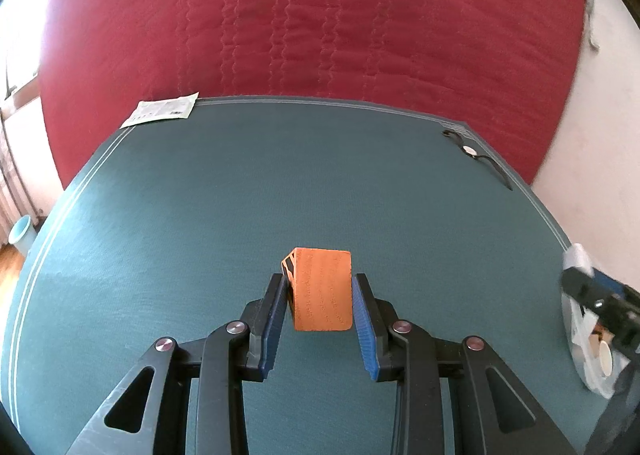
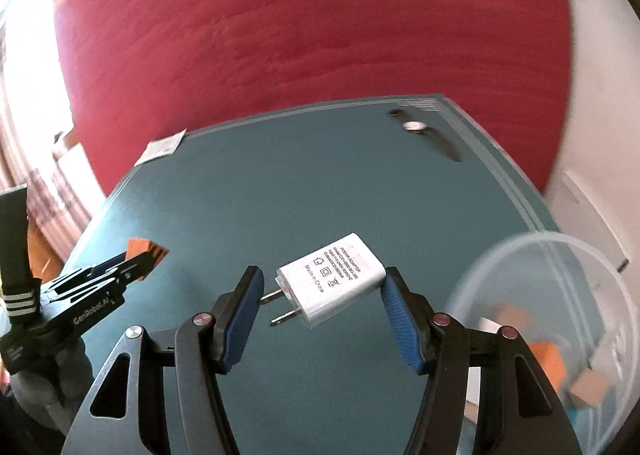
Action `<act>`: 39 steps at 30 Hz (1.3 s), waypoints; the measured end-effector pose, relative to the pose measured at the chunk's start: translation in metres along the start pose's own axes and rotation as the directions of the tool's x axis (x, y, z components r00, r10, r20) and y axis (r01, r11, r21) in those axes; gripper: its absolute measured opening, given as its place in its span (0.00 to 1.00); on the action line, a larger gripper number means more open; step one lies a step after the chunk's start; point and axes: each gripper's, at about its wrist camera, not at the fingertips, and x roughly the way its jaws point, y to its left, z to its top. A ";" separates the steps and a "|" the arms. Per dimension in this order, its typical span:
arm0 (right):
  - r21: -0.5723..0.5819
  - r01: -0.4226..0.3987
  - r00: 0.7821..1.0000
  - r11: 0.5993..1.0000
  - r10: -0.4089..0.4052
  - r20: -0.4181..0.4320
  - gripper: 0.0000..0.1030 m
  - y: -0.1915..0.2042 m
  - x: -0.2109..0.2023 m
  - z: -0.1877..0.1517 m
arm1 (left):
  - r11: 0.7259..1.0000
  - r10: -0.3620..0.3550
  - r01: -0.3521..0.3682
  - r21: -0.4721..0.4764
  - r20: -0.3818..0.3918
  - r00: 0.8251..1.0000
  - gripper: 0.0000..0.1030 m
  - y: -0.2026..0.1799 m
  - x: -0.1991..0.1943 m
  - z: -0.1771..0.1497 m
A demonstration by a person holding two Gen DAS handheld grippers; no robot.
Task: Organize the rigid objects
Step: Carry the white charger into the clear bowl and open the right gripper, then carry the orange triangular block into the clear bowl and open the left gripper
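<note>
My left gripper (image 1: 320, 287) is shut on an orange block (image 1: 322, 289), its blue pads pressing both sides, just above the teal mat (image 1: 200, 215). The same gripper and block (image 2: 144, 249) show at the left of the right wrist view. My right gripper (image 2: 322, 283) is open around a white power adapter (image 2: 332, 285); the adapter's far corner touches the right pad, its prongs point at the left pad without touching. A clear round container (image 2: 560, 335) with orange and tan blocks inside stands at the right, and also shows in the left wrist view (image 1: 588, 355).
A black-strap wristwatch (image 1: 474, 153) lies at the mat's far right corner and also shows in the right wrist view (image 2: 424, 131). A white paper packet (image 1: 162, 113) lies at the far left corner. A red quilted bed cover (image 1: 320, 15) lies beyond the mat.
</note>
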 end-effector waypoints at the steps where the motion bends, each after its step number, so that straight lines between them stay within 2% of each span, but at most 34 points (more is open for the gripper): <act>1: 0.010 0.008 1.000 1.000 -0.008 0.005 0.60 -0.005 -0.004 -0.001 | 1.000 0.000 0.000 0.005 0.001 1.000 0.34 -0.002 0.000 0.000; 10: 0.119 0.116 0.992 0.986 -0.122 0.044 0.60 -0.063 -0.046 -0.015 | 0.998 -0.012 0.011 0.060 0.021 1.000 0.34 -0.020 -0.009 -0.007; 19: 0.196 0.190 0.977 0.962 -0.205 0.061 0.60 -0.111 -0.074 -0.026 | 0.995 -0.023 0.021 0.093 0.019 1.000 0.34 -0.035 -0.018 -0.017; 28: 0.211 0.196 0.976 0.958 -0.212 0.054 0.62 -0.131 -0.079 -0.035 | 0.990 -0.054 0.053 0.128 0.007 0.998 0.34 -0.060 -0.032 -0.025; 34: 0.221 0.191 0.973 0.956 -0.214 0.086 0.62 -0.142 -0.089 -0.042 | 0.984 -0.071 0.068 0.167 0.015 0.997 0.34 -0.083 -0.043 -0.025; 39: 0.201 0.239 0.958 0.950 -0.264 0.113 0.63 -0.147 -0.099 -0.061 | 0.981 -0.099 0.095 0.168 0.019 0.995 0.34 -0.094 -0.051 -0.021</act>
